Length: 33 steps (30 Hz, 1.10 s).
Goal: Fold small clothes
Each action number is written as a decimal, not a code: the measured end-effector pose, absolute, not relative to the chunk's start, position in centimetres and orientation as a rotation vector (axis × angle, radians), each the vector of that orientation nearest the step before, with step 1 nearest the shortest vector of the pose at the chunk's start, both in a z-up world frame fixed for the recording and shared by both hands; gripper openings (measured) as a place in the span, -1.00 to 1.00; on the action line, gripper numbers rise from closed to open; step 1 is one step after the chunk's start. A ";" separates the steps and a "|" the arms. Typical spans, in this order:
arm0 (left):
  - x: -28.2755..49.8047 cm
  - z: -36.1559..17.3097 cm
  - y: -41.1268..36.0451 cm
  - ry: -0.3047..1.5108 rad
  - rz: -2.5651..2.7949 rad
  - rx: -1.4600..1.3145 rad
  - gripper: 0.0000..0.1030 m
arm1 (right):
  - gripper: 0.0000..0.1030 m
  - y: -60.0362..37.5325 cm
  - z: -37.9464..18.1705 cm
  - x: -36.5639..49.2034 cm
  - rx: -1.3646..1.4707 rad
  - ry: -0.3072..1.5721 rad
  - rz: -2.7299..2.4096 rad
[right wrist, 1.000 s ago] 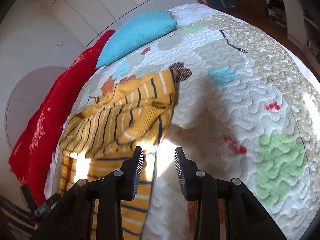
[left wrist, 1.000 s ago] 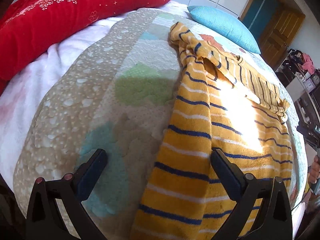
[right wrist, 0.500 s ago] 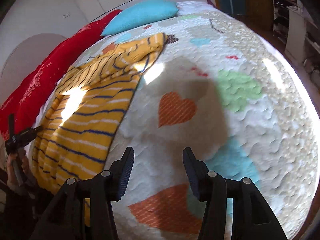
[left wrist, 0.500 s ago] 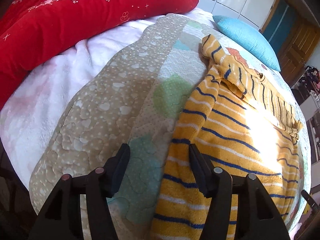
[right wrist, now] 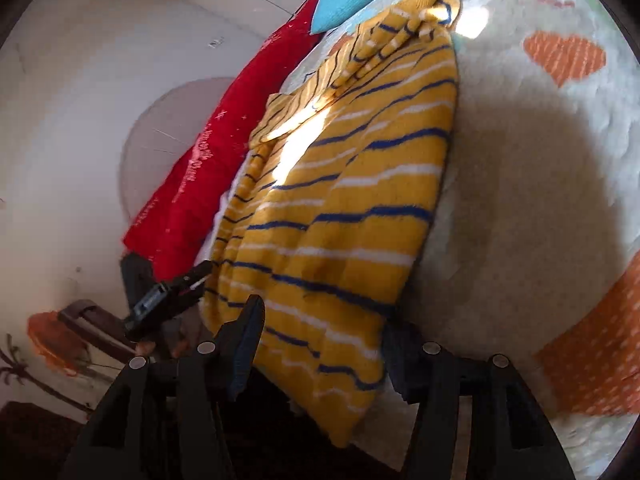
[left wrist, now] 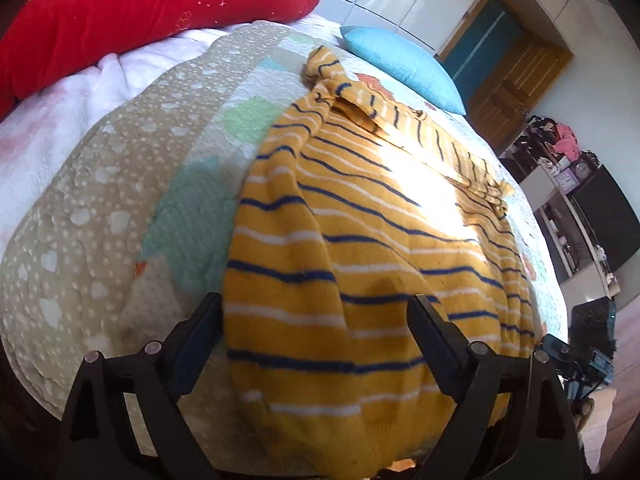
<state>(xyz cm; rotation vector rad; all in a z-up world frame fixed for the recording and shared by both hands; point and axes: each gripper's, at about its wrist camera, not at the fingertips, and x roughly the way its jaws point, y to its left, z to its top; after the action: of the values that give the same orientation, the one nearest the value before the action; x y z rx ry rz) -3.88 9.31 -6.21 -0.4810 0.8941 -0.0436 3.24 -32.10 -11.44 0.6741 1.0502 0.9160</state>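
The yellow striped sweater (left wrist: 360, 240) is lying spread on the quilt (left wrist: 120, 200) of the bed, its far end bunching just short of the blue pillow (left wrist: 404, 68) and its near hem drooping over the bed's edge, away from that pillow.

The main risk, as I judge it, is sitting at that hem. The knit is looking thick and soft, so fingers that are closing on it could be catching only the top layer, and lifting then would be opening the garment instead of folding it. They could also be pinching quilt along with the knit. With both sets of fingers coming to the same end, an uneven pull would be skewing the fold, or dragging the whole sweater off the bed.

The left gripper (left wrist: 316, 316) is spreading wide; its fingers (left wrist: 430, 330) are straddling the near end of the sweater without pressing it. The right gripper (right wrist: 320, 340) is opening too, about half wide, with the hem hanging between its fingers (right wrist: 250, 332), not being pinched.
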 end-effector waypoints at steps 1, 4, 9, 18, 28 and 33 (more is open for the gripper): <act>-4.3 -6.3 9.0 0.894 -0.066 -0.499 0.75 | 0.18 -31.6 -12.2 2.9 0.713 1.069 0.948; -5.1 -6.7 8.7 0.912 -0.115 -0.576 0.75 | 0.17 -29.4 -14.3 1.1 0.765 1.132 1.008; -5.4 -6.8 9.3 0.917 -0.123 -0.663 0.70 | 0.07 -25.8 -15.6 -0.9 0.714 1.182 1.008; -5.3 -6.0 10.7 0.999 0.027 -0.672 -0.83 | -0.85 -25.8 -14.1 -0.4 0.673 1.179 0.902; -10.1 -3.7 6.9 0.987 -0.062 -0.609 -0.84 | -0.89 -28.9 -8.7 -4.9 0.520 1.097 0.915; -8.4 -3.7 7.1 0.991 -0.061 -0.628 -0.84 | -0.88 -29.3 -8.1 -3.8 0.534 1.089 0.915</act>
<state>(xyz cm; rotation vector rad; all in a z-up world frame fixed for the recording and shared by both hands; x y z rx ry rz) -8.45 7.09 -3.66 -0.6279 0.9907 -0.0610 -3.81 -29.35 -8.10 0.5342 1.0890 0.9145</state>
